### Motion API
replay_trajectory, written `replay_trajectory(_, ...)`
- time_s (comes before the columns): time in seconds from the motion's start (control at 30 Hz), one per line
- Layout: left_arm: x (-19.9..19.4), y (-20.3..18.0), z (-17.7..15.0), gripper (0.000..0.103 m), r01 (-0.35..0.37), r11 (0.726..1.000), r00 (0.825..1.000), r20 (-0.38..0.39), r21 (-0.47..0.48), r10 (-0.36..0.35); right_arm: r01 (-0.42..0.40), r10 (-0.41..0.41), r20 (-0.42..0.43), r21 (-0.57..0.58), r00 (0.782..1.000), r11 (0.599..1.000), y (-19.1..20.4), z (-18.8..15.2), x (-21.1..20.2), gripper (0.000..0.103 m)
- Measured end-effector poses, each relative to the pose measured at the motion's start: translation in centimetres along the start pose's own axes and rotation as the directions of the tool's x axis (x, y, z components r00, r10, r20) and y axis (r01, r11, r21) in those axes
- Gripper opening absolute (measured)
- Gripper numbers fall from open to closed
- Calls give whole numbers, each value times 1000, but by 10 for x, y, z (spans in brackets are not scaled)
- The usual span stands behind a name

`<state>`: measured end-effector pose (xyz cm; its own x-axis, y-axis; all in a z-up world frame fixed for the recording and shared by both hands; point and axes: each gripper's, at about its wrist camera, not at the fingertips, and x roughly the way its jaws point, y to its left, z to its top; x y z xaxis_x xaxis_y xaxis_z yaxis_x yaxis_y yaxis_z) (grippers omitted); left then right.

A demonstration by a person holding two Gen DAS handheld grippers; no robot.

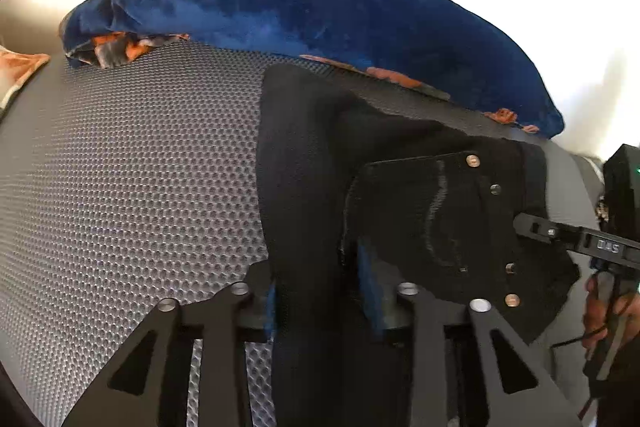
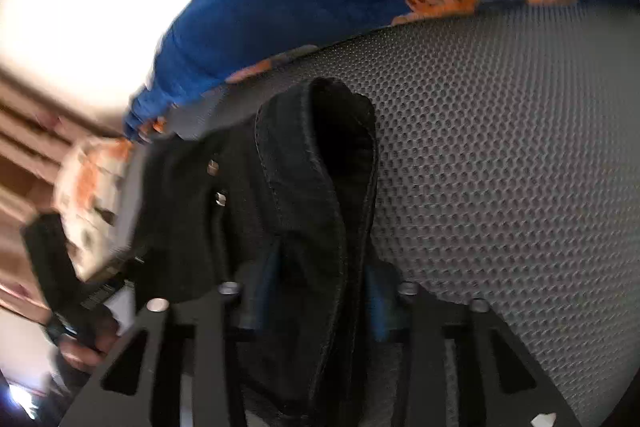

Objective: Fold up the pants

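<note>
Two tools, left and right, part-open astride black pants; lettering unreadable.

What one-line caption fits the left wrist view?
Left gripper straddling black pants on grey mesh surface, blue blanket behind.

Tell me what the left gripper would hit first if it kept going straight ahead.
The black pants: the cloth already lies between the left gripper fingers and runs on ahead. Past it is the grey mat.
</note>
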<state>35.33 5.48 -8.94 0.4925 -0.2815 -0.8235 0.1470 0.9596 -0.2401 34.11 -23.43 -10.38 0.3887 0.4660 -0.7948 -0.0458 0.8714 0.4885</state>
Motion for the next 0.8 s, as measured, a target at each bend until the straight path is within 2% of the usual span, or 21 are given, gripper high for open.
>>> replay_trajectory(0.1, 3, 2, -3, 48, -9, 1000, 1000, 20, -13, 9, 9, -9, 15, 9, 1000, 1000, -1, -3, -2, 41)
replay_trajectory(0.13, 2, 1, -4, 54, -27, 1000, 999, 27, -10, 27, 17, -17, 21, 0, 1000, 1000, -1, -5, -2, 41)
replay_trajectory(0.23, -7, -5, -6, 56, -88, 996, 995, 42, 7, 87, 40, -40, 27, -8, 999, 999, 8, -2, -3, 49)
replay_trajectory(0.33, -23, -14, -7, 56, -185, 982, 981, 74, 36, 182, 54, -54, 25, -8, 998, 999, 10, -4, -12, 51)
replay_trajectory(0.4, -38, -21, -10, 56, -239, 969, 968, 93, 55, 234, 70, -69, 53, -18, 996, 997, 16, -10, -28, 51)
replay_trajectory(0.47, -56, -27, -17, 59, -250, 967, 964, 108, 48, 243, 86, -83, 89, -30, 993, 996, 22, -15, -44, 51)
replay_trajectory(0.53, -70, -32, -24, 66, -260, 965, 959, 123, 33, 254, 100, -95, 124, -39, 988, 994, 31, -23, -61, 54)
replay_trajectory(0.6, -89, -38, -34, 68, -273, 962, 953, 143, 24, 267, 134, -122, 166, -60, 979, 989, 41, -34, -80, 65)
replay_trajectory(0.67, -108, -43, -46, 70, -292, 956, 946, 156, 20, 285, 180, -158, 211, -91, 965, 980, 56, -50, -97, 72)
replay_trajectory(0.8, -143, -55, -74, 80, -318, 948, 933, 183, 17, 310, 260, -211, 296, -137, 932, 956, 88, -82, -118, 92)
